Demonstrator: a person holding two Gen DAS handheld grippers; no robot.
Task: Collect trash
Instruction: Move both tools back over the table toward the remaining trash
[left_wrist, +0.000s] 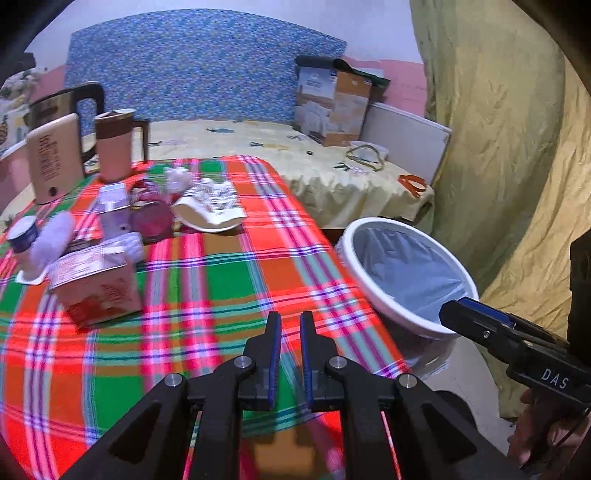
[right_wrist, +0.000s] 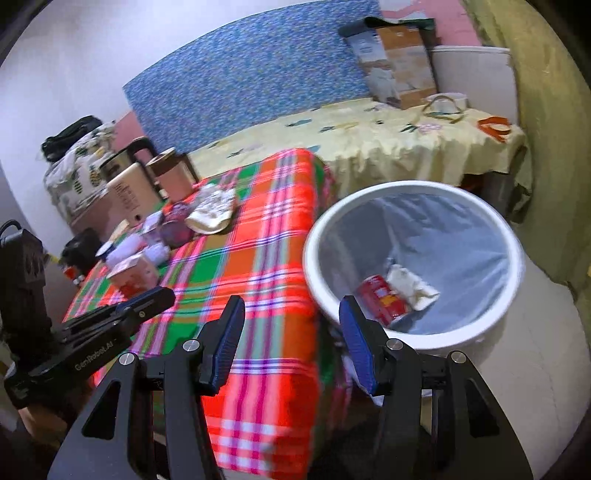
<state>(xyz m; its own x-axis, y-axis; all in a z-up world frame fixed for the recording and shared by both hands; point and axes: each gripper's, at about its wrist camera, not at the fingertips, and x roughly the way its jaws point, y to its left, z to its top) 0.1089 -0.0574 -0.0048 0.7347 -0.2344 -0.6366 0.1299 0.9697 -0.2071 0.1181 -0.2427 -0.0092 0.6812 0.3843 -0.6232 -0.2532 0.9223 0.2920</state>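
Overhead, both claws tilted downward: left claw (left_wrist: 289, 334) narrowed, right claw (right_wrist: 291, 321) spread.

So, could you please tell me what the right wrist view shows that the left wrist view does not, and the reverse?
Only the right wrist view looks down into the white bin and shows its contents: a red package and crumpled white paper.

Only the left wrist view shows the small blue-labelled pot at the table's left edge.

Both show the plaid tablecloth, the red-and-white carton, the paper plate, and both grippers: left gripper nearly closed and empty, right gripper with jaws apart and empty.
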